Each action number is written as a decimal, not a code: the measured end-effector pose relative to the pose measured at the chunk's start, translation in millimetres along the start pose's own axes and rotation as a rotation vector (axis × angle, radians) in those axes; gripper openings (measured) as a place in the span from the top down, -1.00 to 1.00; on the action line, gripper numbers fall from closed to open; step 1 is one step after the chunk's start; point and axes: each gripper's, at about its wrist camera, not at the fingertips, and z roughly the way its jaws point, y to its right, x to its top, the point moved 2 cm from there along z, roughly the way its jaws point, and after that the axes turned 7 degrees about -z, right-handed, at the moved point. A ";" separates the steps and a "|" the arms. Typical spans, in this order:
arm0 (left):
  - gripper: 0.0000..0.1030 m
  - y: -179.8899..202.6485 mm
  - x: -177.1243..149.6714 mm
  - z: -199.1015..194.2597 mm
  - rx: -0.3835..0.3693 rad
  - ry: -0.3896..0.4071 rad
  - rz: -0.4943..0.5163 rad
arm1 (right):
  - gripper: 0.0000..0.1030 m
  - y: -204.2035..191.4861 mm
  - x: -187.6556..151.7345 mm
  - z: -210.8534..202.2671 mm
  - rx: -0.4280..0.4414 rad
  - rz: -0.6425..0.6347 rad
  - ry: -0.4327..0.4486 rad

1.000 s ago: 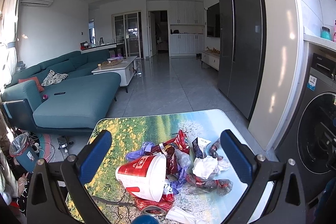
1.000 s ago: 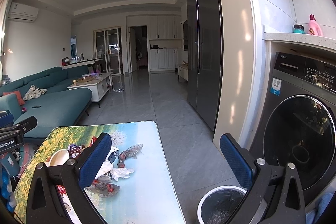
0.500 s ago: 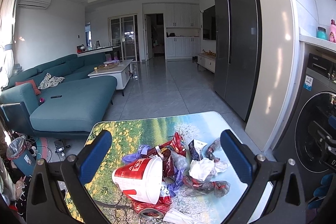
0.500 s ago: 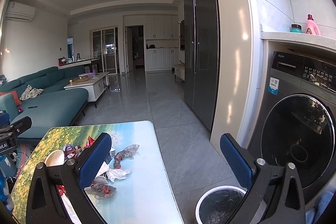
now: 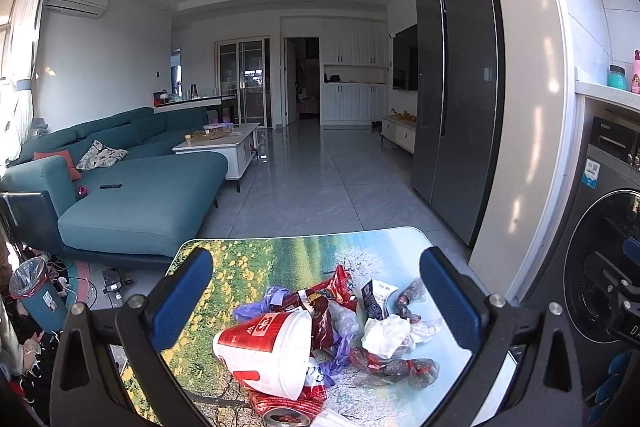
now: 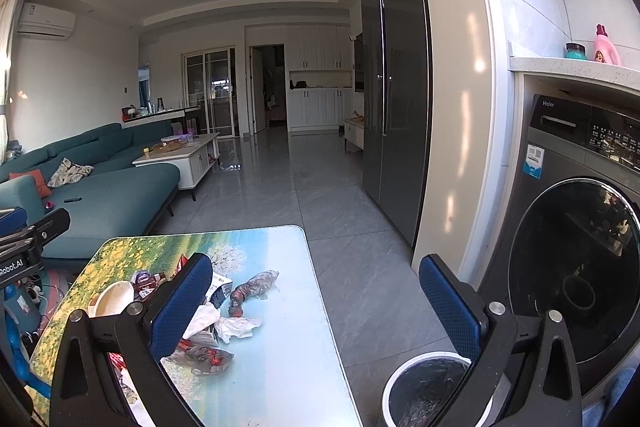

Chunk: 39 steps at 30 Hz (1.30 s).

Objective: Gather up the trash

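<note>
Trash pile (image 5: 332, 331) heaped mid-table (image 5: 248, 259), untouched. Left gripper (image 5: 316, 299) hovers above it, jaws apart, empty. Right gripper (image 6: 316, 303) likewise spread, empty, over table edge. Bin (image 6: 424, 387) on floor just beside table. Advise: take red-white cup (image 5: 266, 351) first, clamping rim wall lightly; loose wrappers (image 5: 388, 367) likely scatter.

Both hand-held tools look alike. The left gripper (image 5: 316, 301) has two black angular arms with triangular cut-outs, and each arm ends in a blue finger pad (image 5: 182, 297) with a fine dimpled texture. Silver round screw heads (image 5: 495, 300) sit at the joints, lower left and lower right of the frame. The right gripper (image 6: 316, 301) shows the same black frame, blue textured pads (image 6: 450, 305) and silver screws (image 6: 496, 307). At the left edge of the right wrist view, a black bracket carries white lettering (image 6: 11, 269) reading "Robot.AI".
</note>
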 end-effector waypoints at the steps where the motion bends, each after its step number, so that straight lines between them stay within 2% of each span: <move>1: -1.00 -0.4 0.8 -0.9 -0.001 0.010 -0.002 | -1.00 -0.6 -0.4 0.3 0.000 -0.006 -0.003; 7: -1.00 -8.7 13.7 -7.1 -0.003 0.052 -0.023 | -1.00 -4.7 -1.3 -1.0 0.012 -0.024 0.001; 10: -1.00 -15.2 23.6 -6.0 -0.009 0.028 -0.021 | -1.00 -4.9 -0.4 -3.0 0.028 -0.023 0.011; 19: -1.00 -47.1 54.3 -13.6 0.060 0.057 0.009 | -1.00 -4.4 4.9 -6.0 0.080 -0.046 0.018; 24: -1.00 -79.1 59.5 -10.9 0.087 0.024 0.000 | -1.00 -8.1 1.3 0.5 0.117 -0.051 -0.007; 28: -1.00 -97.1 39.2 6.9 0.014 -0.105 -0.052 | -1.00 -16.2 -7.6 13.3 0.160 -0.062 -0.055; 35: -0.98 -71.8 -32.6 57.9 -0.048 -0.338 -0.038 | -1.00 -37.9 -26.0 40.9 0.217 -0.100 -0.157; 36: -0.94 -67.1 -40.9 64.9 -0.050 -0.365 -0.034 | -1.00 -41.8 -28.5 43.7 0.222 -0.110 -0.169; 38: -0.73 -59.9 -54.4 75.0 -0.052 -0.411 -0.019 | -0.98 -49.8 -34.3 50.5 0.235 -0.130 -0.193; 39: -0.50 -57.0 -59.8 79.0 -0.061 -0.435 -0.018 | -0.96 -53.5 -37.2 52.8 0.243 -0.136 -0.205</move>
